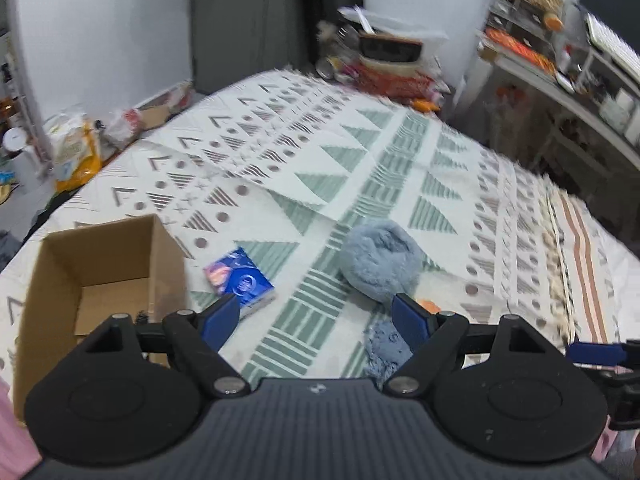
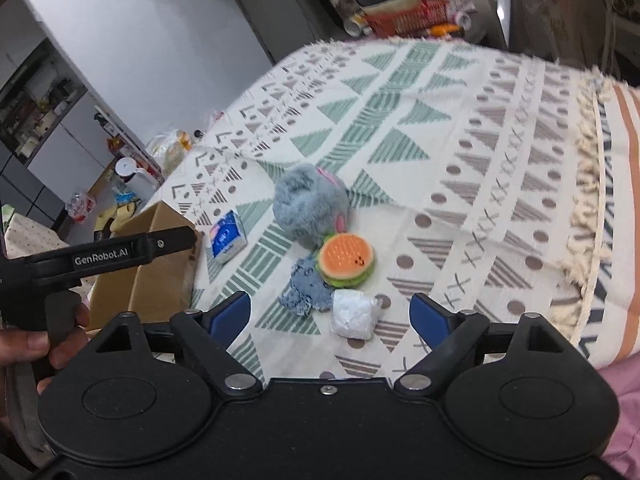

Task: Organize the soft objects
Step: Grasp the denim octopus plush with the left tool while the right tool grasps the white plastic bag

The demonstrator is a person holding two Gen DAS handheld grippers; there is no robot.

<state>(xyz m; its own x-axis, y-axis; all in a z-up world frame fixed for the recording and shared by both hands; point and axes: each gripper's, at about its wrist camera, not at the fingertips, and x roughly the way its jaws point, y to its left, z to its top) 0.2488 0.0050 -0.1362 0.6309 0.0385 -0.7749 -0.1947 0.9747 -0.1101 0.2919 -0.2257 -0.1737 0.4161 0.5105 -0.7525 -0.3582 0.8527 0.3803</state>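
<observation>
On the patterned bedspread lie a fluffy blue-grey plush (image 1: 378, 264) (image 2: 310, 204), a burger-shaped plush (image 2: 346, 259), a crumpled blue cloth (image 1: 384, 350) (image 2: 306, 290), a white wrapped bundle (image 2: 354, 316) and a blue tissue pack (image 1: 240, 278) (image 2: 227, 236). An open, empty cardboard box (image 1: 96, 280) (image 2: 160, 268) stands to their left. My left gripper (image 1: 316, 320) is open above the bedspread between the tissue pack and the blue plush. My right gripper (image 2: 330, 318) is open, hovering just short of the white bundle. Neither holds anything.
The bedspread (image 2: 460, 140) stretches away beyond the objects, with a fringed edge (image 2: 584, 208) on the right. A cluttered basket (image 1: 388, 52) sits past the far end, shelves (image 1: 560, 60) at the right, bags (image 1: 76, 148) on the floor at the left. A hand (image 2: 28, 344) holds the left gripper's handle.
</observation>
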